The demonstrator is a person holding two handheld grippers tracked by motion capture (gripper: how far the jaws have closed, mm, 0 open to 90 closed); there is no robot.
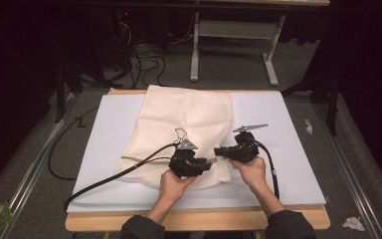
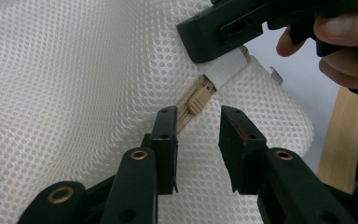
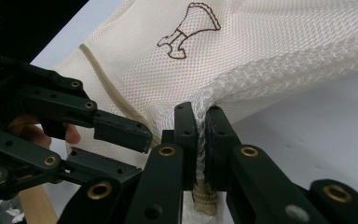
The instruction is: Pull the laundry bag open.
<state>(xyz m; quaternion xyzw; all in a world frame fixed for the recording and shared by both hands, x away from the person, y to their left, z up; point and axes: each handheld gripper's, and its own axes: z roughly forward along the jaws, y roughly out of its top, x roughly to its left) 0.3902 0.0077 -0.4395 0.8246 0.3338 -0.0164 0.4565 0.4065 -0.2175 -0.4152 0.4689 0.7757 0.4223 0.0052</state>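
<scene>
A cream mesh bag (image 1: 179, 119) with a small brown emblem (image 3: 189, 28) lies on the white board (image 1: 278, 149). My right gripper (image 3: 201, 116) is shut on the bag's bunched edge at the end of the zipper; in the high view it (image 1: 221, 152) sits at the bag's near right corner. My left gripper (image 2: 196, 122) stands open, its jaws on either side of the beige zipper line, just short of the zipper pull (image 2: 197, 100) and not touching it. The high view shows this gripper (image 1: 206, 164) facing the right one, tips almost meeting.
The white board rests on a wooden table (image 1: 194, 219) whose edge runs close under my hands. A black cable (image 1: 109, 177) trails left from the left gripper across the board. A white table frame (image 1: 234, 40) and loose cables stand beyond the far edge.
</scene>
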